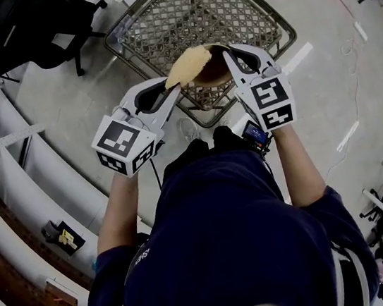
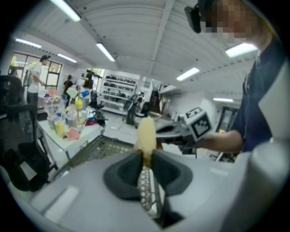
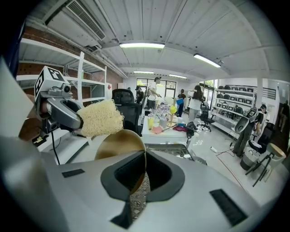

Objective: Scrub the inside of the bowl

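Bowl (image 1: 216,72) and sponge (image 1: 189,65) were up in the air in front of the person (image 1: 220,251) when I looked, held above one wire mesh basket (image 1: 157,18) that stood on the concrete floor (image 1: 339,91), with white shelving (image 1: 9,176) curving past on the person's left. Some pale lettering on the dark shirt was too small to read. There were two grippers, each carrying one cube of black-and-white square markers, the left cube (image 1: 125,144) and the right cube (image 1: 273,101). The right gripper (image 3: 144,156) had its jaws pinched narrowly on the thin rim of the single brown bowl (image 3: 120,142), which stood on edge between them. From the head view most of that bowl was hidden behind the right gripper (image 1: 237,53) and the sponge. The left gripper (image 2: 146,154) had its jaws closed on the one yellowish, fibrous sponge (image 2: 146,136), whose far end stuck out past the tips. That sponge (image 3: 100,118) lay at the bowl's upper rim. How far inside it reached I could not tell. From above, the left gripper (image 1: 167,88) pointed toward the bowl.
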The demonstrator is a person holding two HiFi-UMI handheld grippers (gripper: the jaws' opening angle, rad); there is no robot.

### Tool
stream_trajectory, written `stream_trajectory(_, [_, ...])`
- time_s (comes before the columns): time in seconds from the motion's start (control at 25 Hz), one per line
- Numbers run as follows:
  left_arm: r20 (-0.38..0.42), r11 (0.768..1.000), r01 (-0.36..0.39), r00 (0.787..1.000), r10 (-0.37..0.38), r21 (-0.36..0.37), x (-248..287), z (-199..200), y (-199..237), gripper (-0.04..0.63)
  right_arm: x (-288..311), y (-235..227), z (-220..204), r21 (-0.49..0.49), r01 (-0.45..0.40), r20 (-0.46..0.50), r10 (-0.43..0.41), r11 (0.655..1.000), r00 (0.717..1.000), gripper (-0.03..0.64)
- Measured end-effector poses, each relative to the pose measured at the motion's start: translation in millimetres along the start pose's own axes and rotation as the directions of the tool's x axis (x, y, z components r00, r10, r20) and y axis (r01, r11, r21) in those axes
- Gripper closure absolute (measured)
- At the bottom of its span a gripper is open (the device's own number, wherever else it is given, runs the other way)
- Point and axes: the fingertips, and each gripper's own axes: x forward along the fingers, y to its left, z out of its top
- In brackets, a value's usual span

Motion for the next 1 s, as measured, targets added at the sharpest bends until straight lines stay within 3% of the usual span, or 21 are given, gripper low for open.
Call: stream_trajectory(1.0, [-0.005, 1.000, 0.002, 1.000, -0.002, 0.017, -9.6, -1.4, 5.1, 0.541, 5.1, 9.8, 7.2, -0.005, 0.002, 0.001, -0.002, 1.000, 1.000, 0.603])
